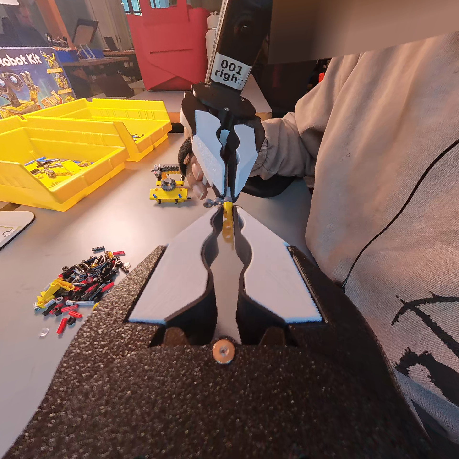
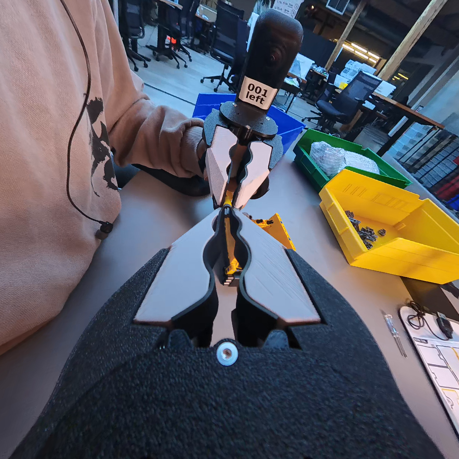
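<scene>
yellow bins (image 1: pixel 82 159) hold small parts; left gripper (image 1: pixel 226 211) clamps yellow beam (image 1: pixel 227 224), right gripper (image 2: pixel 227 211) pinches grey connector (image 1: pixel 218 200).

Both views evenly lit, left warm, right cooler and dimmer; strong fisheye bending at edges, near housing soft, faint sheen on tabletop (image 2: pixel 159 223).

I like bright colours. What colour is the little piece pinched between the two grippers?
Yellow. The beam shows best in the left wrist view.

Yellow beam (image 2: pixel 229 244) between both grippers' fingers (image 2: pixel 185 278)
</scene>
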A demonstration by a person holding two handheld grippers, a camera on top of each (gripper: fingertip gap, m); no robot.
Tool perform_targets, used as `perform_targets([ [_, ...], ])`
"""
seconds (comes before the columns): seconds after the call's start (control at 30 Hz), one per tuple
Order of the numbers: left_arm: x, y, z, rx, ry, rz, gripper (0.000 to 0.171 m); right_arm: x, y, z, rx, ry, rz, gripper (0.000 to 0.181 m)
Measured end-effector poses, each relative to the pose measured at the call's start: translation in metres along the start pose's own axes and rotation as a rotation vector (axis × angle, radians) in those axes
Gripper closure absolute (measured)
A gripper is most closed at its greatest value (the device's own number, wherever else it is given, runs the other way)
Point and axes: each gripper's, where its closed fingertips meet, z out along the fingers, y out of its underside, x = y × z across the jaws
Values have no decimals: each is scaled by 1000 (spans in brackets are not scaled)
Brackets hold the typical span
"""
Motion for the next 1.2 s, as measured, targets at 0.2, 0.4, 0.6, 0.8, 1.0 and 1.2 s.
perform_targets([
  [0.2, 1, -5, -4, 23, 10, -8, 165, 1, -6, -8, 31, -17, 32, 180],
  [0.4, 2, -7, -3, 10, 0, 29, 165, 0, -6, -10, 17, -32, 18, 180],
  [0.6, 4, -4, -3, -1, 2, 28, 165, -3, -4, -13, 4, -45, 24, 180],
  [0.8, -22, -1, -45, 58, -109, -39, 166, 29, -20, -61, 100, 90, 63, 181],
  [1.0, -25, 4, -23, 14, -80, -36, 165, 24, 13, -39, -11, 69, 71, 181],
  [1.2, -29, 16, -21, 52, -105, -93, 166, 27, 26, -39, 15, 99, 133, 176],
])
